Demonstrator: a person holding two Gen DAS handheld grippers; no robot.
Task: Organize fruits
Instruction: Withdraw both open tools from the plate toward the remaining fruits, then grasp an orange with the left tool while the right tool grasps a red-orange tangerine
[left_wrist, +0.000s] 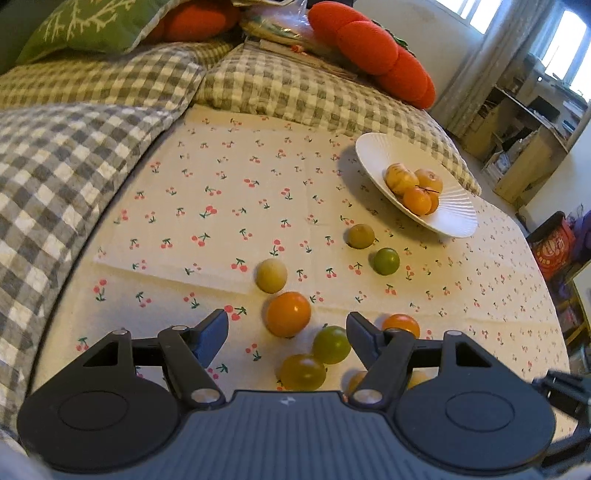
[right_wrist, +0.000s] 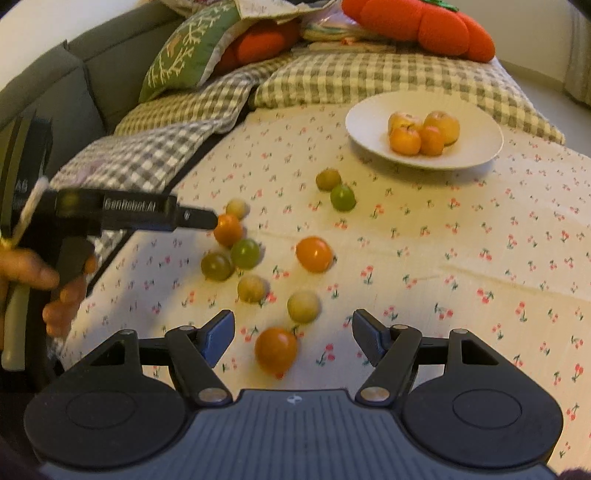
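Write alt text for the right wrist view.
An open right gripper hovers over an orange fruit on a cherry-print cloth strewn with loose fruits. A white plate behind holds four more, and the left gripper reaches in from the left.

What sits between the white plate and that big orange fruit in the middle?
In the right wrist view, between the plate and orange fruit lies only bare cherry-print cloth.

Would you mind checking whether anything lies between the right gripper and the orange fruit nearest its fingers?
Nothing visible does. The right gripper is open, and the orange fruit lies on bare cloth between its fingers; the pale fruit sits just beyond.
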